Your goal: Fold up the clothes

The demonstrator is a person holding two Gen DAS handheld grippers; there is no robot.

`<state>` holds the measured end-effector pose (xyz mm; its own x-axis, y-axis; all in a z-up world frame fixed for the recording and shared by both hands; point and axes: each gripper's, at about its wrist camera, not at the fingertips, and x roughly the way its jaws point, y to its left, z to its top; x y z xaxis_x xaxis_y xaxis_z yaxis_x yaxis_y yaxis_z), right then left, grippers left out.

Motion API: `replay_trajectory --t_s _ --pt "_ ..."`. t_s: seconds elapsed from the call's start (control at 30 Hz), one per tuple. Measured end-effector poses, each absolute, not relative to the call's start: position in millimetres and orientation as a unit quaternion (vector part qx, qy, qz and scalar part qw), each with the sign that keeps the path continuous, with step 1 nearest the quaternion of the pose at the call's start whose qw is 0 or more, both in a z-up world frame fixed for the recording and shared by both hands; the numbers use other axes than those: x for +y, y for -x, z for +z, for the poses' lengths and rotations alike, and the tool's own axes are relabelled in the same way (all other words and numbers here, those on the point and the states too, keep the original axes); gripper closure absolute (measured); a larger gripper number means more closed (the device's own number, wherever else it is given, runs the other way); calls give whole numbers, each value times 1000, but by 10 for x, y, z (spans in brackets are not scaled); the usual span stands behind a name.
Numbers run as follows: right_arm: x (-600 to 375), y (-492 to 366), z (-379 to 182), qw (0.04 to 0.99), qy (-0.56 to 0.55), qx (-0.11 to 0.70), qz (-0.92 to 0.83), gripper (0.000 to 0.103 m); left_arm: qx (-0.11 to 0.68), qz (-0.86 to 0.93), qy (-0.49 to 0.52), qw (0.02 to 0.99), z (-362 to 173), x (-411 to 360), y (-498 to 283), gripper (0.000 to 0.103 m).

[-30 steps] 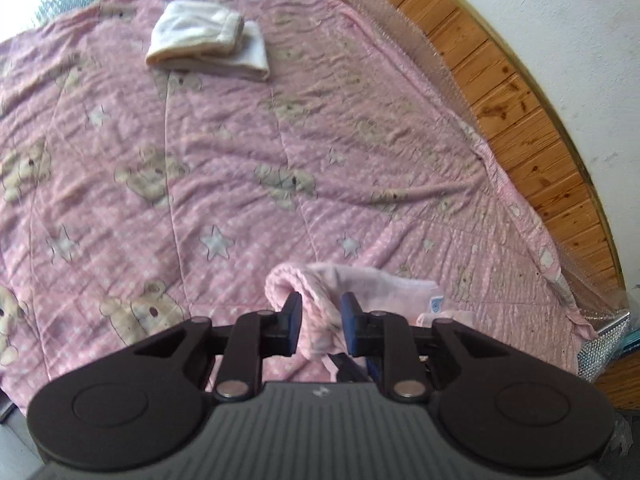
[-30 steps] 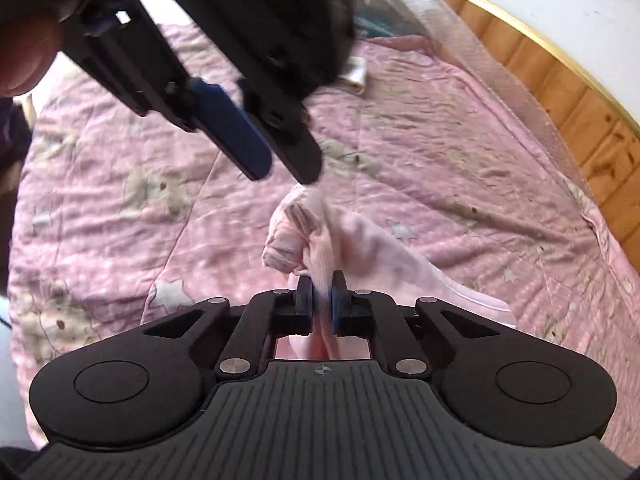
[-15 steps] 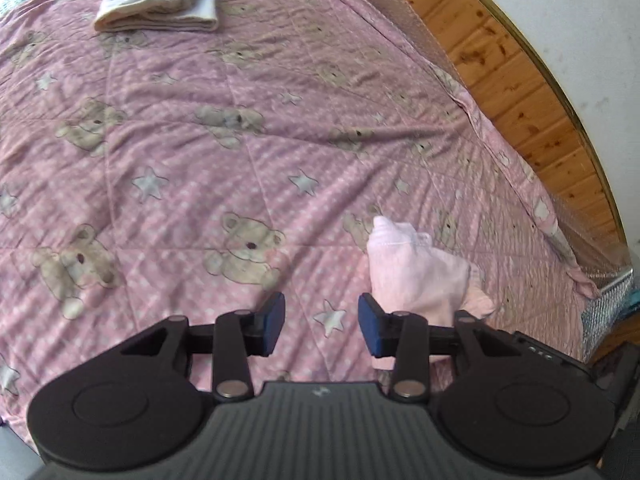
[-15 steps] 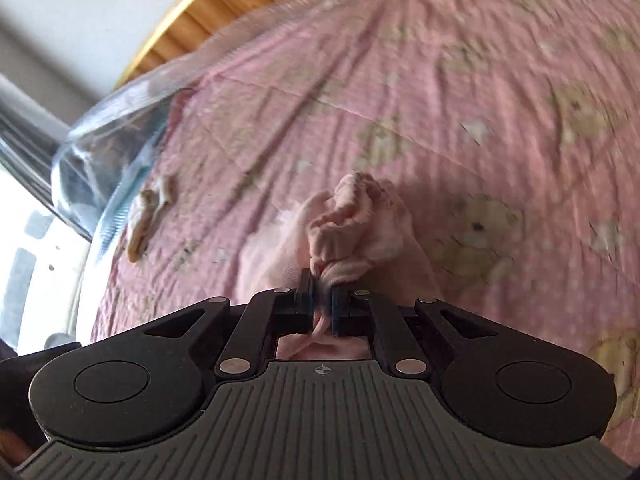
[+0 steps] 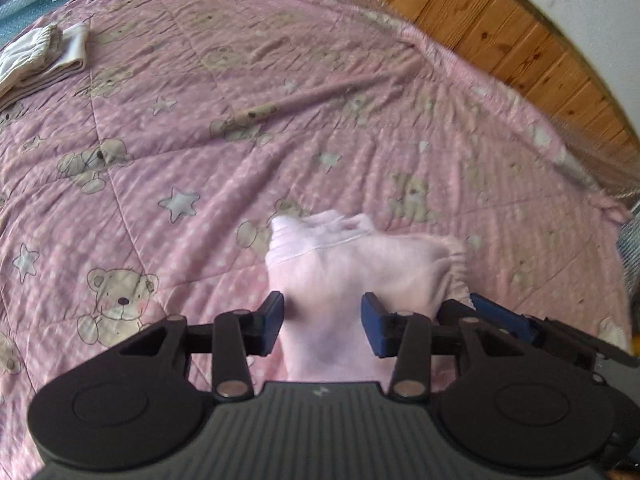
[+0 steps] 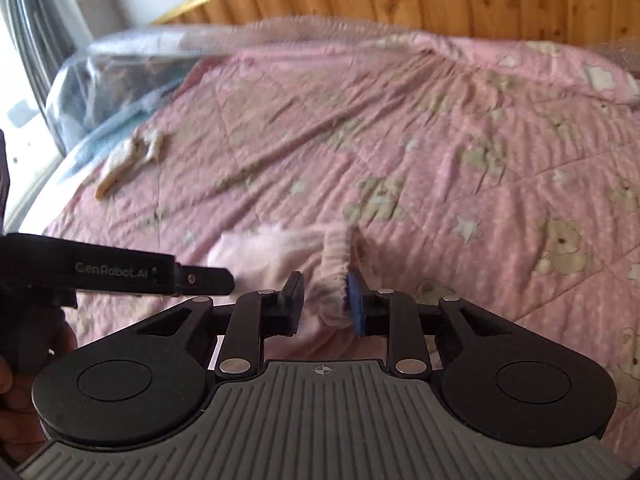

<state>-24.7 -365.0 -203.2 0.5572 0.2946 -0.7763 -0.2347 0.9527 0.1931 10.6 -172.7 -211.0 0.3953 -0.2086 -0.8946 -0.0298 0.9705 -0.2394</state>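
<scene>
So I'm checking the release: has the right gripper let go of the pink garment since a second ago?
Yes. The right gripper was clamped on the pink garment; now its jaws stand apart, and the garment lies on the quilt.

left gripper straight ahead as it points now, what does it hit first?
Probably the pink garment: it lies directly between and ahead of the open left gripper, on the bear-print quilt. Depth unclear.

The pale pink garment [image 5: 352, 276] lies bunched on my pink bear-print quilt [image 5: 200, 140]; a folded cream garment [image 5: 40, 56] rests far off
</scene>
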Motion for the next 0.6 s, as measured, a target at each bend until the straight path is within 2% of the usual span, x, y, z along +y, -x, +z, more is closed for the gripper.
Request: replay_trajectory --t_s 0.03,0.1,0.13,0.2,0.27,0.43,0.5,0.57,0.6 --pt "-3625 236 -2112 881 -15 445 158 80 549 -48 111 827 -2185 -1710 -88 51" --pt "-3677 233 -2095 880 -11 442 173 79 542 -43 132 829 -2183 -1629 -22 50" --pt "-3748 200 -2032 873 -32 452 178 75 543 -40 138 827 -2150 -1596 6 51" --pt "-3939 207 -1880 875 -76 441 183 66 532 -37 144 834 -2046 -1529 86 50" --pt "-4062 182 -1816 881 -97 426 181 46 523 -26 152 838 -2002 -1482 112 39" --pt "-4145 -139 -2315 816 -185 498 226 48 536 -31 185 823 -2182 -1537 -80 39" --pt "-4160 -153 -2406 804 -211 499 244 50 534 -49 193 821 -2237 -1593 -127 44" --pt "-4153 -142 -2424 799 -218 503 249 69 530 -56 201 822 -2233 -1597 -133 68" --pt "-4154 -128 -2405 799 -220 500 250 72 527 -60 212 821 -2215 -1568 -125 77"
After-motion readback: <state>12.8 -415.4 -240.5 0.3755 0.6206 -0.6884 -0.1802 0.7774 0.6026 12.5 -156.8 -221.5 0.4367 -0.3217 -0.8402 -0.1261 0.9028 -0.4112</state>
